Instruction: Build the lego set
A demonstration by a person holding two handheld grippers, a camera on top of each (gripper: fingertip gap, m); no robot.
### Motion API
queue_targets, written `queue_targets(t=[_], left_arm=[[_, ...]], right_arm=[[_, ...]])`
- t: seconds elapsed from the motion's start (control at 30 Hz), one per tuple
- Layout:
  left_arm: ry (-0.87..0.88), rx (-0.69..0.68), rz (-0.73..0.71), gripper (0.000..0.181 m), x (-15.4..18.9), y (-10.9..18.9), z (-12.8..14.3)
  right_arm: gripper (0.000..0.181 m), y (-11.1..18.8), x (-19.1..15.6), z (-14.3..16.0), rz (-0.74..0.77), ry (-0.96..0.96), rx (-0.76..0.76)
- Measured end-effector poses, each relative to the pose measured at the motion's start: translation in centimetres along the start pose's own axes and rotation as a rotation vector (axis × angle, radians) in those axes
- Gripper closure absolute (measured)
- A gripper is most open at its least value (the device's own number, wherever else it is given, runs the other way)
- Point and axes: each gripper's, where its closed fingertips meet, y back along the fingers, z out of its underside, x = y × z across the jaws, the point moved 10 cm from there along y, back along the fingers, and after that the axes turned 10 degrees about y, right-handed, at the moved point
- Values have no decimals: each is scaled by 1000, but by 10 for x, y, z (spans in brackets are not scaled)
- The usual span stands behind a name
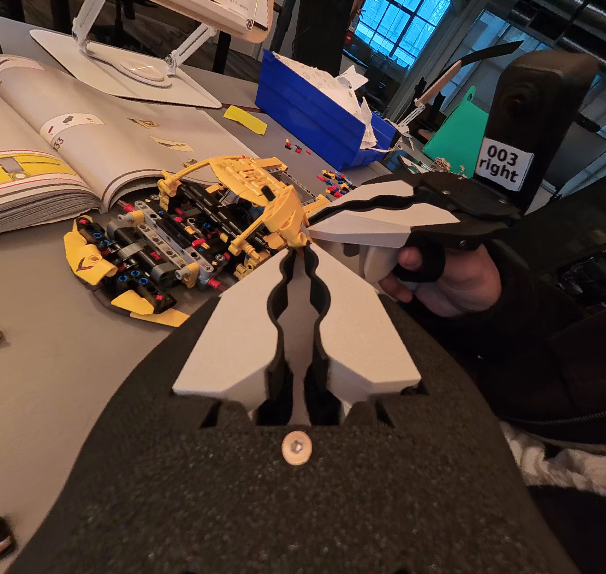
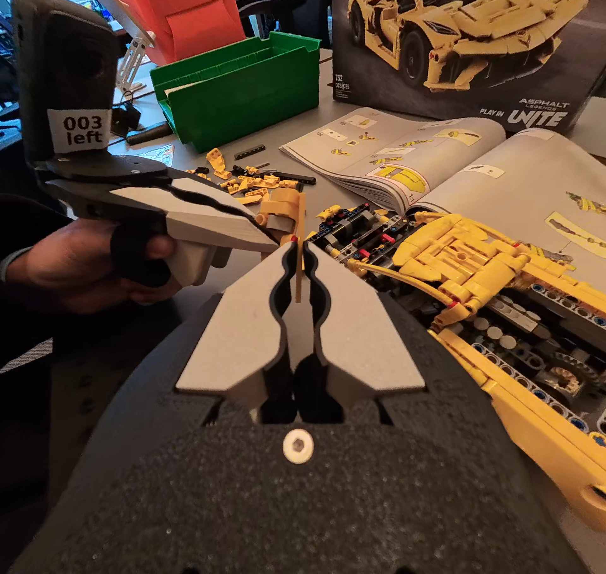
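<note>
Two close wrist views facing each other across the half-built yellow car, instruction booklet shared.

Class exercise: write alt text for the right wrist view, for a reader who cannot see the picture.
The right tongs pinch a thin yellow strip, meeting the left tongs, which hold a small yellow and grey assembly, just left of a half-built yellow lego car. Behind lie loose yellow pieces, an open instruction booklet, a green bin and the set's box.
</note>
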Motion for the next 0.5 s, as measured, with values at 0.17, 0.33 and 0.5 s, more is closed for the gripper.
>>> queue_targets(t=[0.17, 0.33, 0.5], left_arm=[[4, 1, -6, 176, -1, 0, 0], [6, 2, -6, 176, -1, 0, 0], [-10, -7, -8, 176, 1, -1, 0]], right_arm=[[179, 0, 3, 3, -48, -91, 27], [171, 0, 7, 5, -131, -187, 49], [179, 1, 12, 8, -154, -260, 52]])
